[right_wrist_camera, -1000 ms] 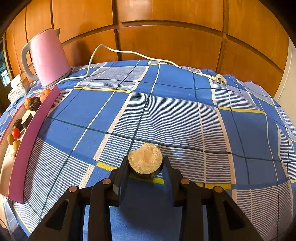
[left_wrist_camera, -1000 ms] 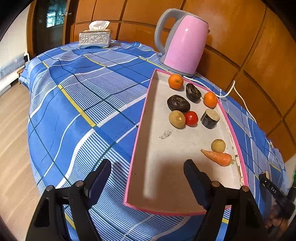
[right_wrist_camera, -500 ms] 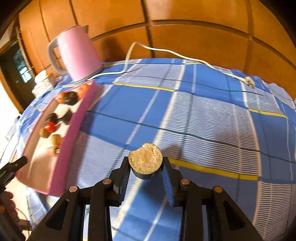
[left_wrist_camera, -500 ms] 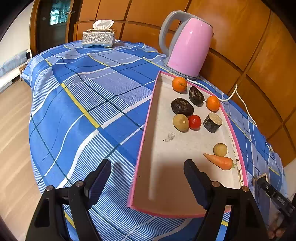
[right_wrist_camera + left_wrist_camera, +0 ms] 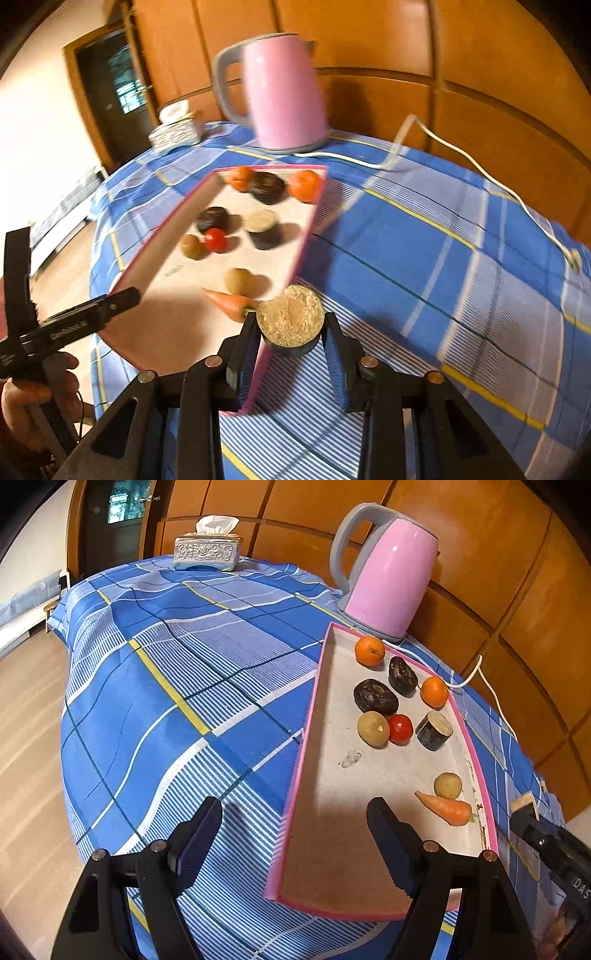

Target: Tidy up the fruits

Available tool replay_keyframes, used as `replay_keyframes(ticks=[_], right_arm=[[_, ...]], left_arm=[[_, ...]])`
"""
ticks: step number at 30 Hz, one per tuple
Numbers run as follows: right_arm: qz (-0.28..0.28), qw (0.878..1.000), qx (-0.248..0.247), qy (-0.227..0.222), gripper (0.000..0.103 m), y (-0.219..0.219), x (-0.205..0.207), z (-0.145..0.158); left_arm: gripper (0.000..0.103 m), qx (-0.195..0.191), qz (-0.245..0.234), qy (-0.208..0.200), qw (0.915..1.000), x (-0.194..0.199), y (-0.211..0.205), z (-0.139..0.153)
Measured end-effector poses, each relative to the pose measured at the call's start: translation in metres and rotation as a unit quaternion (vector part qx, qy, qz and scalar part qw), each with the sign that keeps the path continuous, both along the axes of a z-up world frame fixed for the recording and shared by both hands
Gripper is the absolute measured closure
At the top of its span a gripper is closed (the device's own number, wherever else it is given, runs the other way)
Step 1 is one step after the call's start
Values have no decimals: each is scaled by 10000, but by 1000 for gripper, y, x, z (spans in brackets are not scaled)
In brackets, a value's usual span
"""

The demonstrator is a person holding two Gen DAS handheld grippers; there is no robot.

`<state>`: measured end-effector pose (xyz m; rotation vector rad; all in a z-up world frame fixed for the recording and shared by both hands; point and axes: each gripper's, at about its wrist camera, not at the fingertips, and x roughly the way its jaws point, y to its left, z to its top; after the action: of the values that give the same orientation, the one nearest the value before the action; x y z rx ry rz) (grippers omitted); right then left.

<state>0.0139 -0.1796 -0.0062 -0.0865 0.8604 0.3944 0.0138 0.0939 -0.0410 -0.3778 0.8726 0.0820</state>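
Observation:
A pink-rimmed tray [image 5: 314, 709] [image 5: 306, 236] lies on the blue checked cloth. It holds two oranges [image 5: 369, 650], two dark wrinkled fruits [image 5: 375, 697], a tomato [image 5: 400, 729], a dark-skinned cut chunk [image 5: 433, 730], two potatoes [image 5: 373, 728] and a carrot [image 5: 445, 808]. My right gripper [image 5: 291, 332] is shut on another dark-skinned chunk with a pale cut face [image 5: 291, 316], held above the tray's right rim near the carrot [image 5: 227, 302]. My left gripper [image 5: 293, 834] hangs open and empty over the tray's near left corner.
A pink kettle [image 5: 384, 579] stands behind the tray, its white cord [image 5: 461, 162] trailing across the cloth. A tissue box [image 5: 207, 550] sits at the far end. A hand [image 5: 33, 398] holds the left gripper's handle at the left of the right wrist view.
My right gripper has carried the cut chunk leftward from the open cloth to the tray's right rim, rolling as it went. The left gripper has stayed where it was, open.

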Motion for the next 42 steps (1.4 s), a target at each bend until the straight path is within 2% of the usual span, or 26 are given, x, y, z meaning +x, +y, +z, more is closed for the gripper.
replay_keyframes(ticks=[10,18,20,35,42], right_arm=[[549,9984,136,-25,69,43,19,8],[580,9981,28,195,69,74,49,-18],[535,9983,-22,249,64,76,54,-24],[50,9998,135,149,63,42,32,-19],[-126,9997,158,-138,63,30,12,-5]], left_arm=[[22,-70,175,7,9998,2,7,-2],[22,-39,201,47,9998,2,8,-5],[22,-24,203,52,9998,2,8,-6],[22,5,97,14,10000,-1,2,-2],[21,83,28,-46,10000,-5,-3,2]])
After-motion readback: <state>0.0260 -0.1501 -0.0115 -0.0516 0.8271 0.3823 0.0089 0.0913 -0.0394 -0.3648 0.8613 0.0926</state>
